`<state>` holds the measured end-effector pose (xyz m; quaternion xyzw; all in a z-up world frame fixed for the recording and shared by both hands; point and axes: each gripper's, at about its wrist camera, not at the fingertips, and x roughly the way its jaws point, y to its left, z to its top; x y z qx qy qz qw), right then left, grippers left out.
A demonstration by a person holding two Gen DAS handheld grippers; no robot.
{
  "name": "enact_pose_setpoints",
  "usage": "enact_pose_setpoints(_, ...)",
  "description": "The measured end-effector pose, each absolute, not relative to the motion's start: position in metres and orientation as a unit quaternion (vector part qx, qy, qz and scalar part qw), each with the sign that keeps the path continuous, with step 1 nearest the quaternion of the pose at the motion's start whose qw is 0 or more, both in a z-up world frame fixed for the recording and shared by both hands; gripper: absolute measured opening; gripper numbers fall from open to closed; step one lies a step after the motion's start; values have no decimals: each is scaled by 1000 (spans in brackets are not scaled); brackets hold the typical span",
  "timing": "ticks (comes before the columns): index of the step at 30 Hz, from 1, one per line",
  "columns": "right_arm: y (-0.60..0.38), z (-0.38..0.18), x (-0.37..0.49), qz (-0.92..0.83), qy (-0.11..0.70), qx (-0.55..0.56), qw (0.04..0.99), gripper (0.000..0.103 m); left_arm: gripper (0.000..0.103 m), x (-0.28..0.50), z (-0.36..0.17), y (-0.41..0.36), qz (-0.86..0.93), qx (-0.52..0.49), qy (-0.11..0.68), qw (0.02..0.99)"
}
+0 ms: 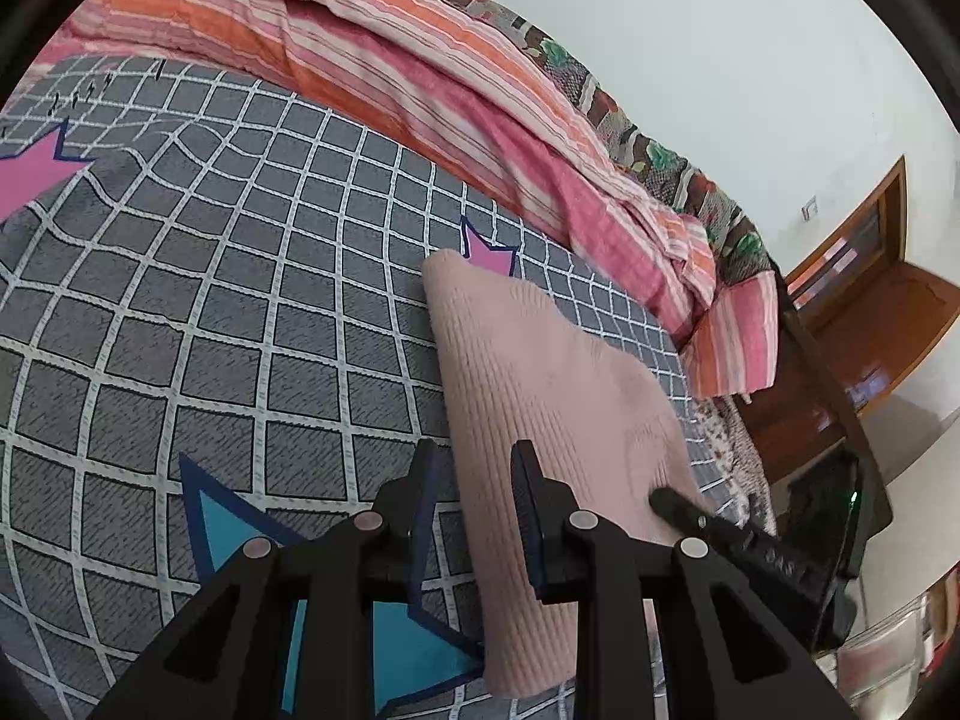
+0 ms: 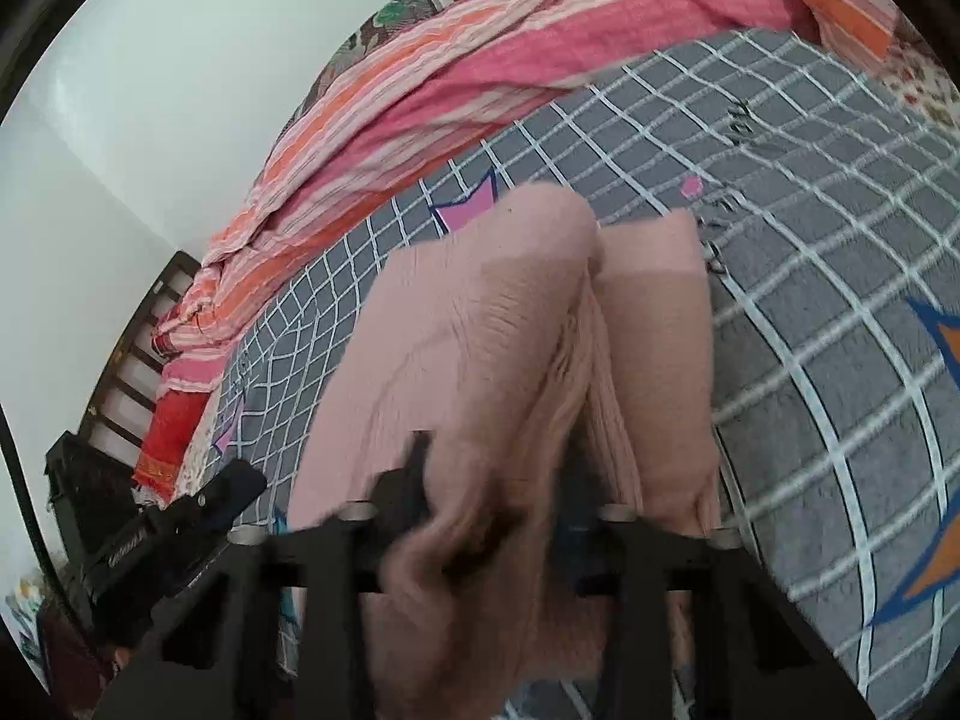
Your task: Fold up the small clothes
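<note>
The left claw [image 1: 474, 468] hangs over the bed [image 1: 240, 312], its two fingers apart and gripping nothing; the near long edge of the pink knit garment [image 1: 540, 396] runs beneath the gap between them, the left finger over the grey checked bedspread and the right finger over the knit. In that view the garment lies flat as a long ribbed strip, and the right gripper's dark tip reaches onto its far edge. Behind the bedspread a striped pink and orange quilt [image 1: 456, 102] is bunched along the wall.

From the right wrist view, the pink knit garment [image 2: 480, 348] is lifted and draped over the right claw [image 2: 498, 516], a loose fold hanging between and over the fingers, its two cuffed ends lying toward the quilt. The picture is smeared by motion and cloth hides the fingertips, so I cannot tell whether this claw is clamped on the knit or merely carrying it.

Judging from this, the fold is partway done. The risk is that the soft, stretchy knit slides off the right claw if the hold is only a drape, so the raised layer would drop crooked. With the left claw not pinning its edge, the lower layer could also drag along and bunch
</note>
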<state>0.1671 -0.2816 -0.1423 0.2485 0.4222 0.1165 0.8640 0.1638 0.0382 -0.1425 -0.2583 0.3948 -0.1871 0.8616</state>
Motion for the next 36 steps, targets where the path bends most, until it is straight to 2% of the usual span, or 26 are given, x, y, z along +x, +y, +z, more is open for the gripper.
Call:
enact_pose_setpoints(2, -279, -133, 165, 130, 400, 223, 880, 20, 23, 163, -142, 37, -186, -256, 394, 863)
enact_pose_setpoints(6, -302, -112, 133, 128, 310, 202, 920, 19, 23, 159, -140, 34, -189, -250, 390, 866)
enact_pose_setpoints(8, -317, -122, 129, 106, 311, 210, 921, 20, 24, 159, -141, 30, -191, -242, 390, 868)
enact_pose_setpoints(10, -326, -148, 137, 94, 357, 223, 902, 20, 25, 162, -144, 22, -196, -239, 396, 865)
enact_pose_setpoints(12, -326, -160, 138, 97, 374, 220, 896, 24, 25, 166, -147, 11, -200, -231, 407, 861)
enact_pose_setpoints(13, -325, -157, 135, 98, 372, 207, 899, 28, 25, 167, -147, 5, -202, -223, 411, 860)
enact_pose_setpoints(14, -325, -153, 133, 93, 371, 195, 903, 37, 25, 168, -146, 0, -203, -214, 413, 862)
enact_pose_setpoints(15, -325, -146, 131, 83, 367, 180, 909, 41, 25, 167, -146, -5, -203, -204, 413, 864)
enact_pose_setpoints(20, -327, -130, 134, 65, 345, 151, 924, 42, 26, 166, -146, -22, -207, -182, 417, 866)
enact_pose_setpoints(22, -326, -130, 141, 68, 346, 147, 924, 40, 29, 165, -145, -26, -201, -176, 413, 871)
enact_pose_setpoints(23, -324, -131, 146, 66, 351, 139, 923, 27, 30, 165, -145, -28, -198, -171, 412, 873)
enact_pose_setpoints(25, -324, -130, 146, 74, 350, 129, 925, 15, 32, 164, -143, -29, -197, -164, 413, 874)
enact_pose_setpoints(26, -326, -128, 141, 80, 333, 128, 931, 12, 33, 165, -143, -27, -199, -163, 414, 873)
enact_pose_setpoints(27, -327, -127, 136, 82, 318, 130, 935, 11, 34, 163, -142, -25, -202, -164, 414, 872)
enact_pose_setpoints(29, -332, -142, 139, 64, 334, 134, 931, 9, 42, 162, -144, -24, -208, -165, 411, 872)
enact_pose_setpoints(33, -345, -154, 142, 47, 347, 162, 923, 10, 43, 161, -144, -31, -218, -156, 411, 871)
enact_pose_setpoints(34, -349, -150, 141, 53, 349, 176, 919, 12, 43, 159, -142, -31, -220, -152, 406, 874)
enact_pose_setpoints(36, -353, -146, 141, 63, 354, 195, 912, 22, 43, 158, -138, -29, -224, -152, 399, 876)
